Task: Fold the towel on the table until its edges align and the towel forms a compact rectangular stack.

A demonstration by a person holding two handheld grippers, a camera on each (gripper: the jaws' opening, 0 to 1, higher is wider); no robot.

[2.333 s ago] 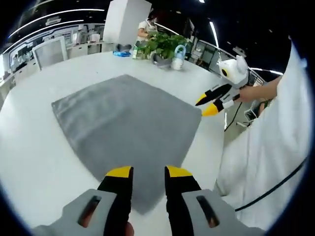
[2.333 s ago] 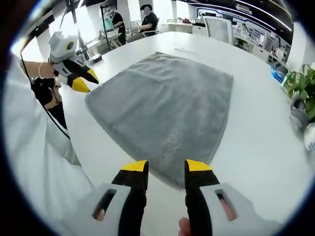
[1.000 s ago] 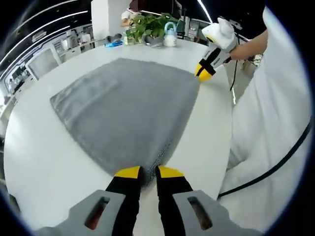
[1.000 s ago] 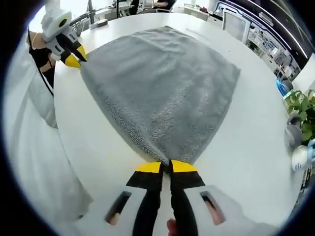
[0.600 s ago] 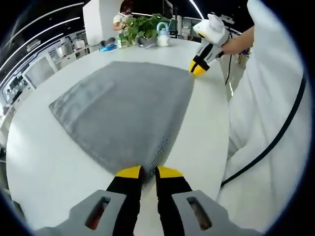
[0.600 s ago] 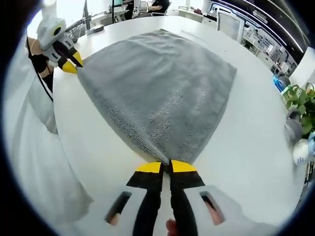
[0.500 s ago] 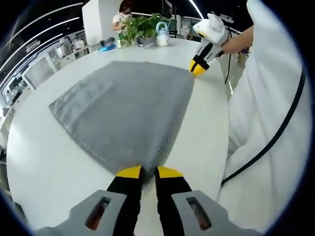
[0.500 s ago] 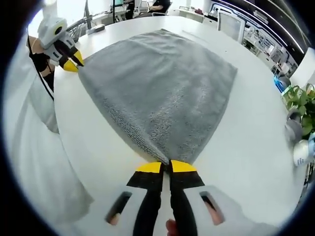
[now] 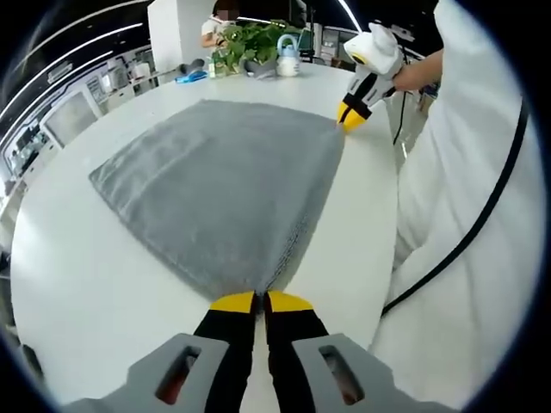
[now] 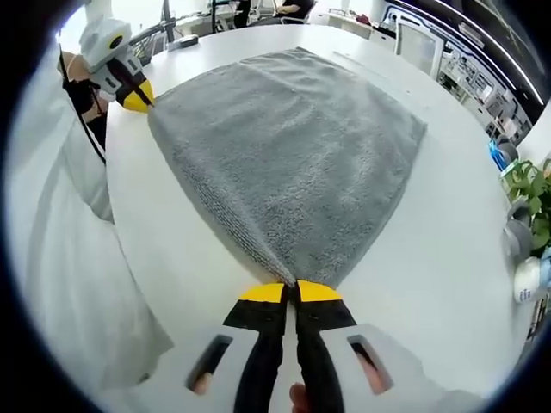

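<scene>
A grey towel (image 9: pixel 224 176) (image 10: pixel 297 151) lies spread flat on the white round table (image 9: pixel 77 284) (image 10: pixel 430 258). My left gripper (image 9: pixel 261 301) is shut on the towel's near corner, by the table's edge. In the left gripper view the right gripper (image 9: pixel 351 114) pinches the far right corner. My right gripper (image 10: pixel 291 292) is shut on its own near corner of the towel. In the right gripper view the left gripper (image 10: pixel 138 97) holds the far left corner. The edge between the two held corners runs along the person's side of the table.
A person in white clothing (image 9: pixel 465 215) (image 10: pixel 77 258) stands against the table edge. A potted plant (image 9: pixel 250 43) (image 10: pixel 535 194), a white and blue bottle (image 9: pixel 287 56) and small items sit at the table's far side. Chairs and people are beyond the table.
Both grippers went from open above the towel's corners to shut on them. Since half a second ago, both cameras have shifted slightly, and the towel looks flat as before.
</scene>
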